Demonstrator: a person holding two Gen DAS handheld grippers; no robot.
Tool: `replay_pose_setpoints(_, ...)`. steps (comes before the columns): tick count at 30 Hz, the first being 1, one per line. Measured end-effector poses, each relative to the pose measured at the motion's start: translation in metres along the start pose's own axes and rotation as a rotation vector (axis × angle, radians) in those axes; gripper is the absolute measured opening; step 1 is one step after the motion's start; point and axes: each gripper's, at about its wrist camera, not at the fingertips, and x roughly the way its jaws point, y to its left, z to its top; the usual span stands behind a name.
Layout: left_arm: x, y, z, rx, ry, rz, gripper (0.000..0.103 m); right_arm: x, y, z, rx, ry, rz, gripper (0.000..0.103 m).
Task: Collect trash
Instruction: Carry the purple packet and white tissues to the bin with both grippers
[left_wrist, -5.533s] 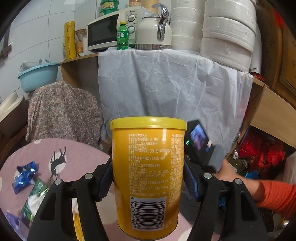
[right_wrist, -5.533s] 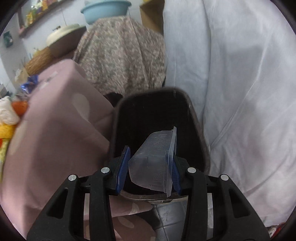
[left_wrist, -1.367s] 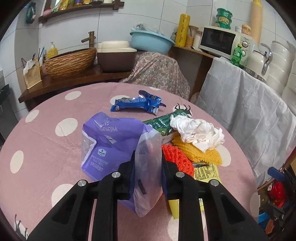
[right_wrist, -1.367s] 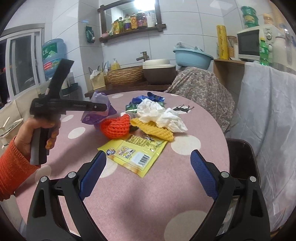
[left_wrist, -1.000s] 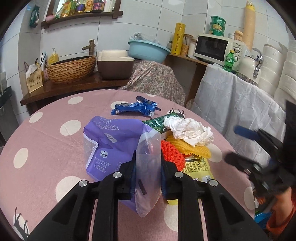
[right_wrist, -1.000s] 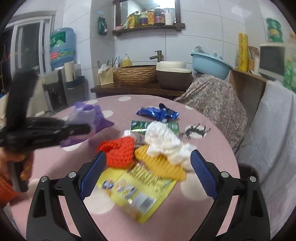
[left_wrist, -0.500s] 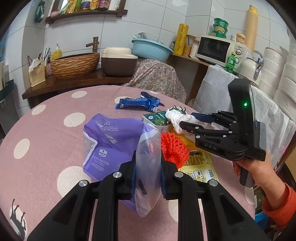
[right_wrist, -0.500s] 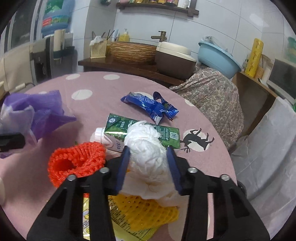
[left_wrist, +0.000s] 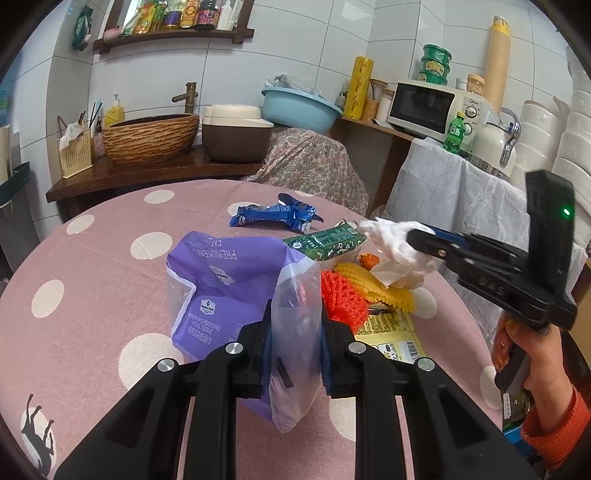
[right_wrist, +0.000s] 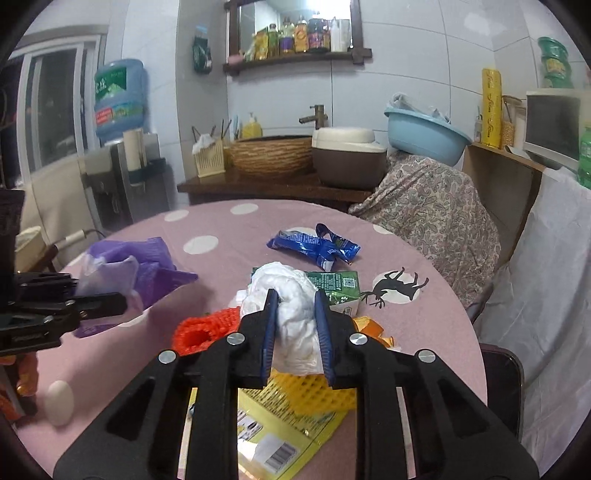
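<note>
A purple plastic bag (left_wrist: 221, 273) rests on the pink dotted table (left_wrist: 92, 258), and my left gripper (left_wrist: 295, 314) is shut on its clear flap. My right gripper (right_wrist: 295, 299) has a crumpled white tissue wad (right_wrist: 284, 280) between its pads; its jaws are closing and press on the wad. In the left wrist view the right gripper (left_wrist: 410, 236) holds the tissue (left_wrist: 388, 240) over the trash pile. The pile holds a green carton (right_wrist: 336, 284), an orange net (right_wrist: 199, 332), a yellow net (left_wrist: 373, 284) and a yellow packet (right_wrist: 280, 428). A blue wrapper (right_wrist: 314, 247) lies farther back.
A dark bin (right_wrist: 502, 387) stands beside the table at the right, next to a white-draped counter (left_wrist: 461, 199). A small white egg-shaped thing (right_wrist: 59, 402) lies near the table's left edge. A hand in an orange sleeve (left_wrist: 546, 424) holds the right gripper.
The right gripper came in open over the pile, closed on the white tissue wad and drew back to the right with it. The left gripper and purple bag stayed put.
</note>
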Motion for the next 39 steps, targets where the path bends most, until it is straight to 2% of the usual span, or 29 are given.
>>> replay_pose_setpoints(6, -0.015, -0.011, 0.005, 0.009, -0.025, -0.045, 0.021, -0.043, -0.003, -0.019, 0.030, -0.035, 0.005, 0.021)
replay_pose_setpoints(10, -0.029, -0.032, 0.013, 0.056, -0.064, -0.070, 0.021, -0.076, -0.009, -0.034, 0.044, -0.062, -0.011, 0.021)
replay_pose_setpoints(15, -0.032, -0.076, 0.029, 0.147, -0.091, -0.131, 0.021, -0.109, -0.021, -0.053, 0.063, -0.082, -0.045, 0.021)
replay_pose_setpoints(19, -0.020, -0.121, 0.040, 0.206, -0.090, -0.224, 0.021, -0.129, -0.035, -0.066, 0.083, -0.091, -0.096, 0.021)
replay_pose_setpoints(24, 0.013, -0.178, 0.053, 0.251, -0.025, -0.380, 0.021, -0.158, -0.067, -0.087, 0.150, -0.100, -0.179, 0.021)
replay_pose_setpoints(29, 0.055, -0.235, 0.062, 0.305, 0.045, -0.483, 0.021, -0.184, -0.111, -0.110, 0.224, -0.095, -0.287, 0.021)
replay_pose_setpoints(34, 0.112, -0.287, 0.055, 0.291, 0.189, -0.541, 0.021, -0.192, -0.158, -0.134, 0.287, -0.057, -0.386, 0.021)
replay_pose_setpoints(39, 0.174, -0.320, 0.041, 0.259, 0.331, -0.550, 0.021, -0.185, -0.193, -0.161, 0.353, -0.009, -0.416, 0.021)
